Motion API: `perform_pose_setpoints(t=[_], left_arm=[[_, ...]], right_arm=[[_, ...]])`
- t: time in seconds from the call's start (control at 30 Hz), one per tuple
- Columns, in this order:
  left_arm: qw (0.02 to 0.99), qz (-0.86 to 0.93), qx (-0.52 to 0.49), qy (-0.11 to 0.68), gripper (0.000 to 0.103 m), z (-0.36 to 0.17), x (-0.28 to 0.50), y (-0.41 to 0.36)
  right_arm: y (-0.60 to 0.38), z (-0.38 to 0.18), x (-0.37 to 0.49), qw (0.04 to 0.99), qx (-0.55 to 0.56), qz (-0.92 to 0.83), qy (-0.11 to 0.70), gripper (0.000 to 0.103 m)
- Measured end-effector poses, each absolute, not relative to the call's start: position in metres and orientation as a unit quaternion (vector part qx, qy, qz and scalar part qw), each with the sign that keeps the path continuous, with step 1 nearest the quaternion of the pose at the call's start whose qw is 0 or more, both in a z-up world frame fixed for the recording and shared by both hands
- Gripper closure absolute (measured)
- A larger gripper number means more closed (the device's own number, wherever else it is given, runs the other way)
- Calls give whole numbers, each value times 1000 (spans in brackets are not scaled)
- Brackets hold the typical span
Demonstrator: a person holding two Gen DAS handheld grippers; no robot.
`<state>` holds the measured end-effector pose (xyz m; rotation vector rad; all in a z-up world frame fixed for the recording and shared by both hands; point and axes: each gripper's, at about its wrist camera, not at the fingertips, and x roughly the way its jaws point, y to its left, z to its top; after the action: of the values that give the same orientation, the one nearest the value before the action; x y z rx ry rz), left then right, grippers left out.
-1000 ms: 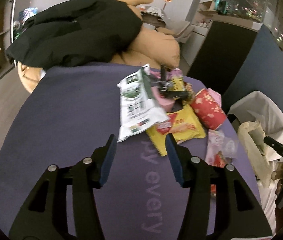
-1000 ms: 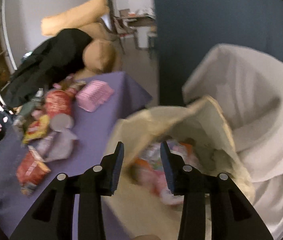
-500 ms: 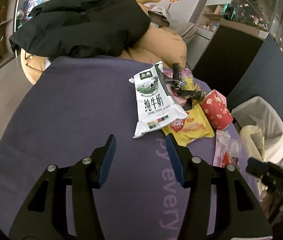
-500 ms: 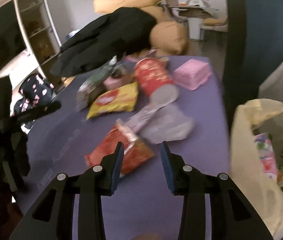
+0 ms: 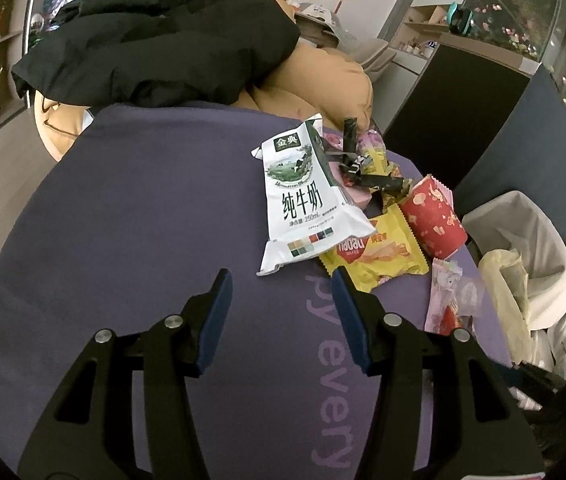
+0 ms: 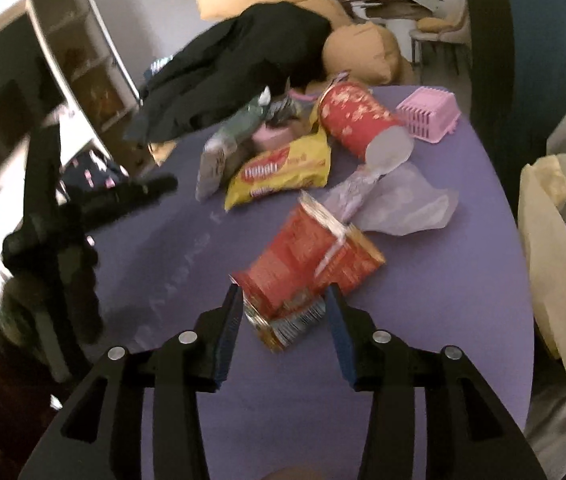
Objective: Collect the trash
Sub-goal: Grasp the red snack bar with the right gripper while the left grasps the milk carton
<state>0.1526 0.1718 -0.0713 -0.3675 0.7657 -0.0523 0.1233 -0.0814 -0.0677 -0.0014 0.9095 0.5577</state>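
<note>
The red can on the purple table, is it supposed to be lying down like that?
It looks odd: the red can lies tipped on its side among wrappers, its pale end facing the camera. The milk carton is crushed flat, leaning on the yellow snack bag. It's all litter.

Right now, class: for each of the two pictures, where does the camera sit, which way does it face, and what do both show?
Left wrist: on the left gripper, facing down across the purple cloth at the milk carton; its open, empty fingers show.
Right wrist: on the right gripper, aimed down at the red packet; its jaws are opening around it, and the left gripper shows too.
Shared: yellow snack bag, red tube, black jacket.
</note>
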Motion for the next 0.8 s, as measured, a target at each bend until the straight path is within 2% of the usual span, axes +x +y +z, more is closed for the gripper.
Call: perform_pose_setpoints(t=[0.4, 0.5, 0.63, 0.8], left_arm=[[910, -38, -187, 369, 54, -64, 169, 174], [912, -52, -204, 352, 48, -51, 191, 177], [903, -64, -228, 359, 48, -48, 235, 181], [896, -36, -197, 396, 47, -59, 286, 181]], right_arm=[[-114, -73, 150, 866, -32, 223, 447, 61], [-114, -73, 148, 865, -37, 224, 447, 61], [-116, -73, 146, 864, -29, 223, 450, 61], [-122, -73, 142, 860, -19, 229, 455, 60]])
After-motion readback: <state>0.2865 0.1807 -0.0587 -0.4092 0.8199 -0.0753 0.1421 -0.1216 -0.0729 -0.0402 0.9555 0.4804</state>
